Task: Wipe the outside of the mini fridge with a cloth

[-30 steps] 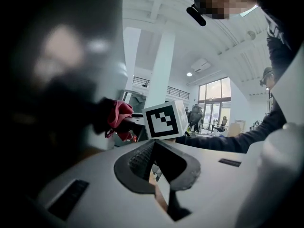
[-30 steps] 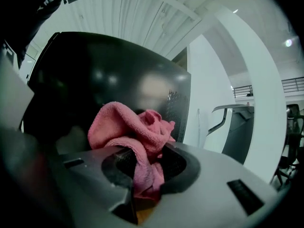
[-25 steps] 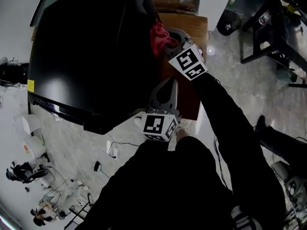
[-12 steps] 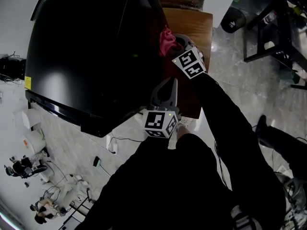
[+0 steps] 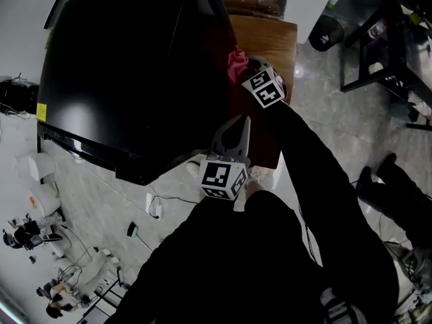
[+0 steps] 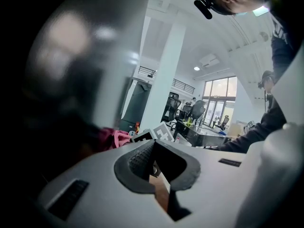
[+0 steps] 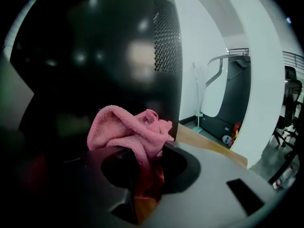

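The black mini fridge [image 5: 121, 73] fills the upper left of the head view, standing on a wooden stand [image 5: 270, 42]. My right gripper [image 5: 244, 65] is shut on a bunched pink cloth [image 5: 236, 63], pressed against the fridge's right side wall. In the right gripper view the pink cloth [image 7: 130, 129] bulges out above the jaws, against the glossy black fridge [image 7: 109, 56]. My left gripper [image 5: 233, 130] hangs lower, near the fridge's front corner, jaws shut with nothing between them. In the left gripper view the closed left gripper [image 6: 153, 167] points along the dark fridge [image 6: 47, 80], with the cloth [image 6: 114, 137] beyond.
A dark bin [image 5: 322, 31] and a black metal table frame [image 5: 385, 39] stand to the right on the tiled floor. Cables and a wall socket [image 5: 154, 206] lie on the floor by the fridge's front. A person's dark shoes [image 5: 388, 181] show at right.
My right gripper with the pink cloth has slid farther along the fridge's side, up in the head view. The left gripper has barely moved.
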A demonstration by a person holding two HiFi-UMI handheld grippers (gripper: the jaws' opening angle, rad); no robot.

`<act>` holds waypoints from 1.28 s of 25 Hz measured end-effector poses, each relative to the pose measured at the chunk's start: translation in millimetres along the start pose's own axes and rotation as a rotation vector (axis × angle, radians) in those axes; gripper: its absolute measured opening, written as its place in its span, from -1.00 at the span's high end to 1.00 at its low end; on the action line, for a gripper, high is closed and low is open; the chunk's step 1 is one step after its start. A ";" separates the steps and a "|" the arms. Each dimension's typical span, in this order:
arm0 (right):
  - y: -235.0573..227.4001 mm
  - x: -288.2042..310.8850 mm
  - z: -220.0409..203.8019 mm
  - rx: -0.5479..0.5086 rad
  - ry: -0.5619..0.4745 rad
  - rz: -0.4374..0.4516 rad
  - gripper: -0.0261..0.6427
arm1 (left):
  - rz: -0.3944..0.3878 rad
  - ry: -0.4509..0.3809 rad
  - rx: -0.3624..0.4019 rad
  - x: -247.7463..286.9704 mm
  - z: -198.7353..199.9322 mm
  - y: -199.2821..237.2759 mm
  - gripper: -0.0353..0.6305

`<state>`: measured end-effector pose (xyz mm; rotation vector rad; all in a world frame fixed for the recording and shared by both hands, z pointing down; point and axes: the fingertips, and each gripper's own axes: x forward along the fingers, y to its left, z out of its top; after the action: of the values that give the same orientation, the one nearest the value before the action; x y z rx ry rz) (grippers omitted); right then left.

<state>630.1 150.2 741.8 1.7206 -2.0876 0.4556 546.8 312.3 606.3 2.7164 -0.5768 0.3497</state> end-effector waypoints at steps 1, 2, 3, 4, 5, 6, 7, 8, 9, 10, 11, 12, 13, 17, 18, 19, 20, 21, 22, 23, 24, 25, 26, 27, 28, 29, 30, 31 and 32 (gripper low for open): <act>-0.8 -8.5 5.8 0.015 -0.021 -0.005 0.65 | -0.014 0.005 0.016 -3.4 0.8 -3.2 0.88; -0.2 -19.7 13.1 0.027 -0.047 -0.008 0.65 | -0.033 0.011 0.039 -7.5 1.9 -7.2 0.88; 2.3 -33.5 21.5 0.040 -0.076 -0.006 0.65 | -0.056 0.016 0.067 -12.2 3.6 -12.0 0.88; 6.9 -49.7 30.3 0.052 -0.108 0.001 0.65 | -0.081 0.019 0.096 -17.7 6.5 -16.9 0.88; 14.1 -67.5 39.0 0.060 -0.140 0.013 0.65 | -0.103 0.017 0.121 -24.3 10.7 -21.2 0.88; 24.3 -85.8 47.3 0.061 -0.168 0.028 0.65 | -0.122 0.010 0.140 -32.2 16.6 -24.0 0.88; 37.6 -103.5 55.2 0.061 -0.192 0.045 0.65 | -0.139 -0.001 0.153 -42.0 24.0 -25.2 0.88; 53.2 -120.4 62.5 0.066 -0.212 0.062 0.65 | -0.155 -0.012 0.164 -53.5 32.0 -25.4 0.88; 69.8 -136.7 69.2 0.080 -0.232 0.079 0.65 | -0.173 -0.021 0.175 -65.8 39.5 -25.5 0.88; 85.5 -152.9 74.5 0.098 -0.252 0.094 0.65 | -0.191 -0.028 0.185 -77.8 45.4 -26.2 0.88; 99.0 -169.2 77.1 0.115 -0.265 0.102 0.65 | -0.209 -0.033 0.190 -88.5 50.3 -28.3 0.88; 109.9 -185.6 77.3 0.129 -0.270 0.102 0.65 | -0.226 -0.039 0.191 -98.0 54.5 -31.6 0.88; 119.0 -201.6 76.5 0.141 -0.270 0.094 0.65 | -0.244 -0.047 0.190 -106.9 58.3 -35.3 0.88; 153.1 -253.7 86.0 0.190 -0.286 0.057 0.65 | -0.326 -0.073 0.171 -149.6 74.9 -44.0 0.88; 164.4 -263.1 93.5 0.194 -0.297 0.056 0.65 | -0.343 -0.079 0.171 -162.4 79.3 -43.6 0.88; 177.8 -271.0 102.6 0.190 -0.308 0.059 0.65 | -0.356 -0.086 0.176 -176.0 83.8 -41.6 0.88; 193.3 -277.6 112.9 0.181 -0.320 0.068 0.65 | -0.364 -0.093 0.184 -190.5 88.3 -37.7 0.88; 210.7 -283.2 124.1 0.171 -0.334 0.082 0.65 | -0.366 -0.099 0.189 -205.8 92.7 -32.2 0.88; 229.3 -287.9 135.7 0.162 -0.347 0.102 0.65 | -0.361 -0.104 0.183 -221.4 96.9 -25.6 0.88; 247.9 -291.8 147.1 0.153 -0.358 0.124 0.65 | -0.352 -0.108 0.170 -236.8 100.8 -18.2 0.88; 265.7 -294.2 158.6 0.142 -0.367 0.144 0.65 | -0.343 -0.114 0.155 -251.3 104.9 -9.9 0.88; 282.3 -294.4 170.1 0.129 -0.375 0.159 0.65 | -0.332 -0.124 0.144 -265.0 109.5 -0.2 0.88; 298.6 -292.2 181.3 0.116 -0.382 0.173 0.65 | -0.317 -0.136 0.135 -278.6 114.4 11.4 0.88; 315.9 -287.9 191.8 0.107 -0.388 0.191 0.65 | -0.297 -0.148 0.130 -292.8 118.9 24.5 0.88; 334.5 -282.4 201.7 0.103 -0.393 0.216 0.65 | -0.274 -0.157 0.129 -308.2 122.1 38.6 0.88; 354.7 -276.2 211.6 0.101 -0.398 0.247 0.65 | -0.251 -0.163 0.126 -324.6 124.4 53.3 0.88; 376.1 -269.4 221.6 0.093 -0.400 0.280 0.65 | -0.229 -0.167 0.119 -341.9 126.3 68.4 0.88; 398.0 -261.6 231.5 0.070 -0.398 0.310 0.64 | -0.208 -0.170 0.110 -359.6 128.3 83.9 0.88; 419.6 -252.8 241.6 0.035 -0.395 0.340 0.64 | -0.187 -0.173 0.103 -377.2 130.3 100.0 0.88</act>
<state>237.3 328.5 406.8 1.5755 -2.6876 0.2607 190.8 308.1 400.2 2.8901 -0.3525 0.0997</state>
